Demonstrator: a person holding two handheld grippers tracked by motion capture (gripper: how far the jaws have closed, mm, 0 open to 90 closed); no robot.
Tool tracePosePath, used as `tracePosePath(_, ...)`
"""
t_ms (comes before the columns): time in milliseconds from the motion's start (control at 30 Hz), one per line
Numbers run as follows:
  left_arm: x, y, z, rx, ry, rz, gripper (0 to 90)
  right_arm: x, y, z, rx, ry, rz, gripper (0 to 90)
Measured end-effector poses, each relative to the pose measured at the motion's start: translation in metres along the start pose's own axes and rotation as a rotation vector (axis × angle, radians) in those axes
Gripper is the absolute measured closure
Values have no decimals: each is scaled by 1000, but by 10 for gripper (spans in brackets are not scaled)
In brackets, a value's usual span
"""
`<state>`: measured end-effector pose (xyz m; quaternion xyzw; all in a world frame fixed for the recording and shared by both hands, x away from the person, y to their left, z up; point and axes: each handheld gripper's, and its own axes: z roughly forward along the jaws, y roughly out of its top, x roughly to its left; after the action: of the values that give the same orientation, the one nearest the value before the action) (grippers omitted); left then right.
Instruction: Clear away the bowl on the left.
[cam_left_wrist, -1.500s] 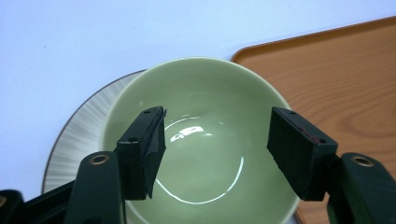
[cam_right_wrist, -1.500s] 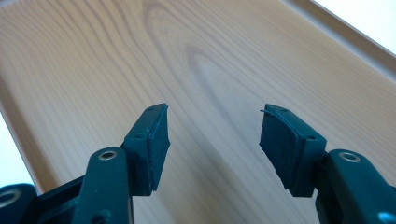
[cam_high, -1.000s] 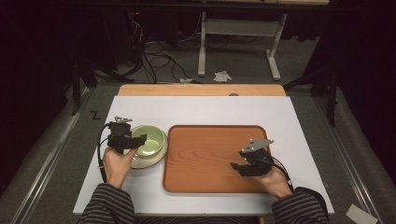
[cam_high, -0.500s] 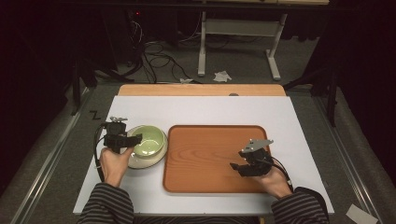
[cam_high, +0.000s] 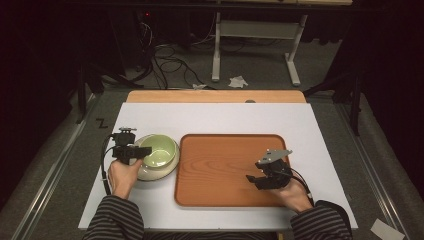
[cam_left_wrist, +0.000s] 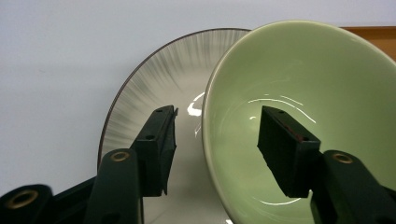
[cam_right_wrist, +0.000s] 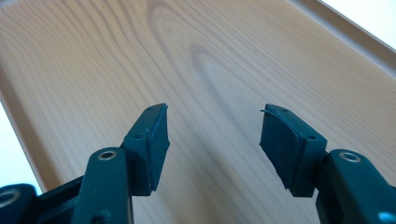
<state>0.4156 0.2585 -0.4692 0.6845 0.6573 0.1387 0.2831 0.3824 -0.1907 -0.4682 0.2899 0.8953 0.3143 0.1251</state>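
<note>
The green bowl (cam_left_wrist: 303, 121) has the left gripper (cam_left_wrist: 215, 144) straddling its near rim: one jaw stands inside the bowl, the other outside over the pale striped plate (cam_left_wrist: 154, 88) beneath it, and the jaws have just been closing, though the left gripper view shows a gap between each pad and the rim, so nothing is clamped. From the high view the left gripper (cam_high: 142, 151) sits at the bowl's (cam_high: 159, 148) left edge, and that view adds what the close one cannot: bowl and plate (cam_high: 160, 171) lie on the white table (cam_high: 220, 117) just beside the left edge of the wooden tray (cam_high: 220, 165), not touching it that I can tell. The right gripper (cam_high: 255, 178) hovers over the tray's right part; the right gripper view shows its jaws (cam_right_wrist: 212, 140) parted with only bare wood grain between them. Most of the tray is bare, with open table behind it.
</note>
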Motion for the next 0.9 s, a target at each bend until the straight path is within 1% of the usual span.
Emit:
tracePosePath(100,-1,-1,4,24,-3,15,512,0,0,0,1,-1,-2,434)
tracePosePath(133,-1,-1,7,35,-6,15,546,0,0,0,1,-1,0,434)
tracePosePath(233,-1,-1,8,41,-12,12,581,1,0,0,-1,-2,3,434)
tracePosePath(300,-1,-1,9,41,-11,11,588,0,0,1,-1,-3,2,434)
tracePosePath(433,-1,-1,11,56,1,23,612,1,0,1,2,-2,2,435)
tracePosePath(467,-1,-1,12,59,3,20,615,1,0,1,2,-2,3,434)
tracePosePath(500,0,-1,13,69,-3,11,625,0,0,1,1,-2,0,434)
tracePosePath(533,1,-1,14,68,-10,0,630,0,0,1,1,-1,-1,434)
tracePosePath(600,1,-1,14,73,-13,-4,658,0,0,1,3,-1,1,435)
tracePosePath(633,2,-1,14,78,-21,-8,673,0,0,1,2,-1,1,435)
tracePosePath(700,2,-1,14,84,-30,-16,681,1,0,1,1,-2,1,435)
tracePosePath(767,3,-1,14,95,-33,-34,710,1,0,0,2,-3,1,435)
tracePosePath(833,4,-1,14,97,-34,-40,742,1,0,0,3,-5,2,435)
tracePosePath(867,5,-1,14,98,-37,-48,742,1,0,0,3,-5,2,435)
tracePosePath(900,6,-1,13,102,-38,-56,773,1,0,1,0,-6,0,435)
